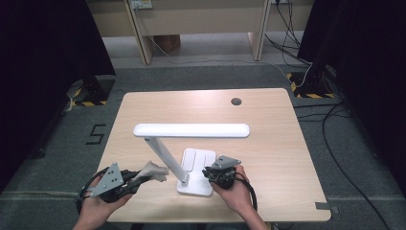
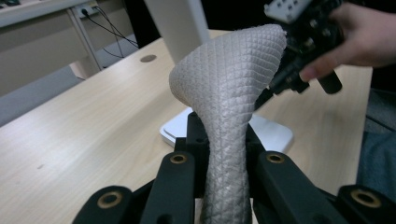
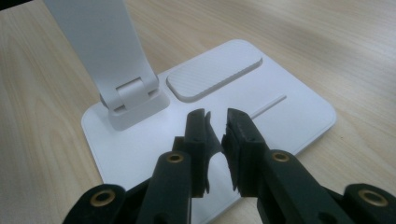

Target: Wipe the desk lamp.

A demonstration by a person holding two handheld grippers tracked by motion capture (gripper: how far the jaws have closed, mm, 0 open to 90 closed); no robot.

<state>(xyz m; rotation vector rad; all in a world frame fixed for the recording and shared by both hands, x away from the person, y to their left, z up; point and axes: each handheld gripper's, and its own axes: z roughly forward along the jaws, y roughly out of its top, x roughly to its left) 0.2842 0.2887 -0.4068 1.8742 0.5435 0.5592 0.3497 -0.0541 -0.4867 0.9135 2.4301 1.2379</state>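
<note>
The grey textured cloth (image 2: 227, 93) is pinched in my left tongs (image 1: 139, 178), clenched tight on its narrow waist, with the free end flaring up above the jaws. In the high view it sits off the tabletop (image 1: 268, 115), just left of the white desk lamp (image 1: 191, 130) and near the sloping lamp arm (image 1: 165, 155). My right tongs (image 3: 215, 119) hover low over the lamp base (image 3: 289, 107), jaws nearly together with a slim gap and nothing between them; they look to be pressing or steadying, not grasping.

I judge the step in hand to be wiping the lamp with the cloth while the other hand holds the base down. To do it well I would set the right tongs flat on the bare plate of the base, clear of the ribbed pad (image 3: 212, 77) and away from the hinge (image 3: 133, 98), so the lamp cannot slide or tip. Then I would bring the flared end of the cloth against the arm with light pressure, stroking along it rather than across, since a sideways push could fold the hinge or swing the long lamp head.
</note>
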